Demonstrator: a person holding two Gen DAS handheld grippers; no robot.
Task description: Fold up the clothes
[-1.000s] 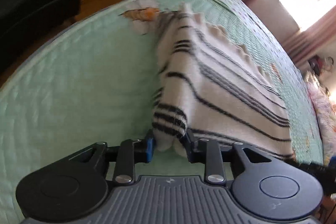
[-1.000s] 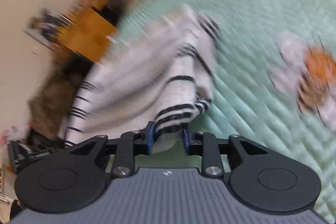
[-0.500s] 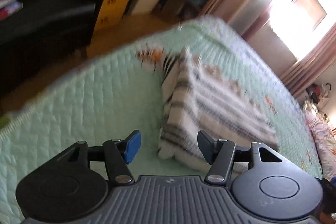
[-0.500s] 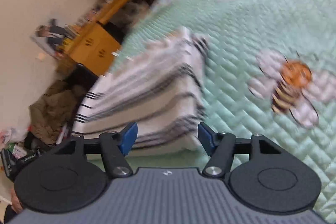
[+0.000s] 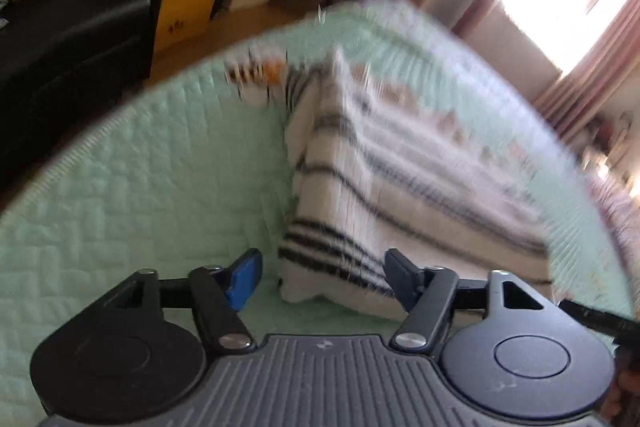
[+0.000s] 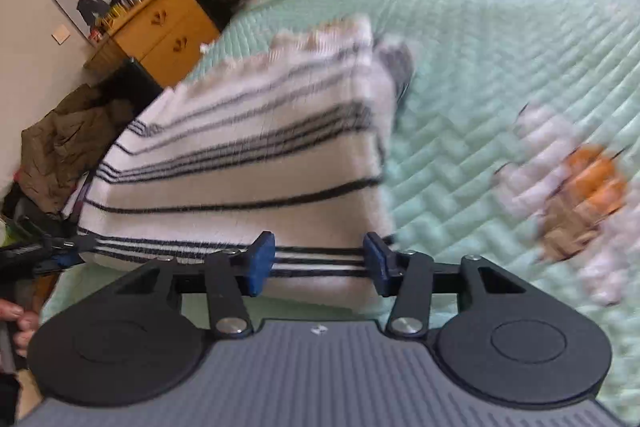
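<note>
A bed [image 5: 132,163] covered with a mint-green quilted spread [image 6: 500,75] carries a folded white garment with thin black stripes [image 5: 384,195]. The garment lies flat near the bed's near edge, its layers stacked. A bee motif [image 6: 580,195] sewn into the spread sits just beside the garment's far end.

Folded garment [image 5: 400,187]: white knit crossed by thin black stripes, singly and in close bands. Bed cover [image 5: 160,167]: pale mint green, quilted in a brick-like stitch pattern, printed with a bee [image 6: 576,195] in orange, brown and white. Left tool [image 5: 320,277]: black with blue pads. Sofa [image 5: 72,27]: black. Drawer unit [image 6: 168,31]: yellow-orange wood with dark paw-shaped marks.
</note>
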